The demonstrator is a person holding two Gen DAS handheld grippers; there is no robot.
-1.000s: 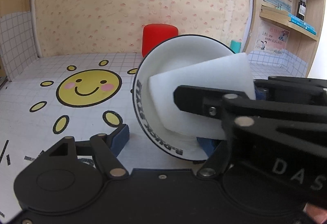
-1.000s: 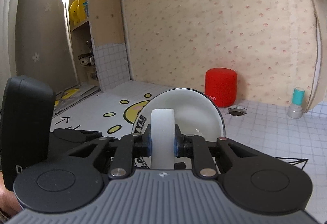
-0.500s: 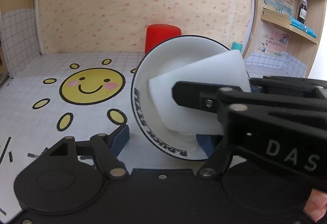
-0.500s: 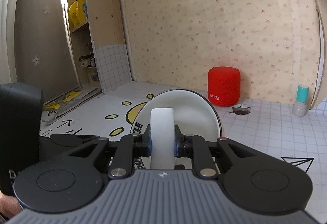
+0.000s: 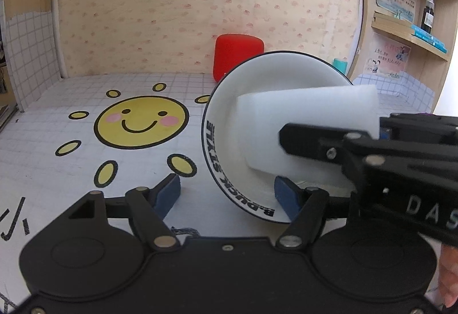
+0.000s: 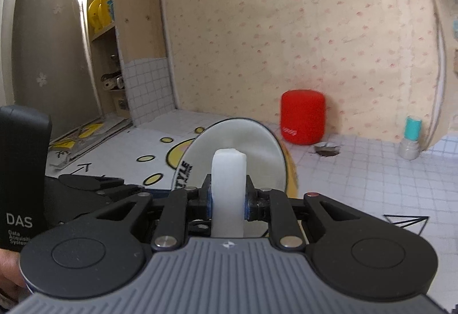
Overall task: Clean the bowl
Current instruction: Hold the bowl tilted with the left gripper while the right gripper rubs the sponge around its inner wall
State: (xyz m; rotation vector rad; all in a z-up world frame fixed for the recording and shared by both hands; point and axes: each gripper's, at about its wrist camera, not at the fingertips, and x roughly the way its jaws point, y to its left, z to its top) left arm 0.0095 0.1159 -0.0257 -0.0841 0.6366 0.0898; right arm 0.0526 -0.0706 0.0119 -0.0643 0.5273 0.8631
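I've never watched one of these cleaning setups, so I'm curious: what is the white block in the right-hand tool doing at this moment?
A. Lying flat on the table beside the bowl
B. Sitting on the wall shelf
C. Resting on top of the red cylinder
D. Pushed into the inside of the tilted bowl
D: the white sponge, clamped in the right gripper, reaches inside the tilted bowl, well in front of the red cylinder.

- Ahead of the left gripper (image 5: 227, 190), the bowl (image 5: 226, 113) stands tilted, rim apparently between its fingers.
- Sponge (image 5: 309, 125) inside the bowl.
- Speaker (image 5: 237, 52) behind it.
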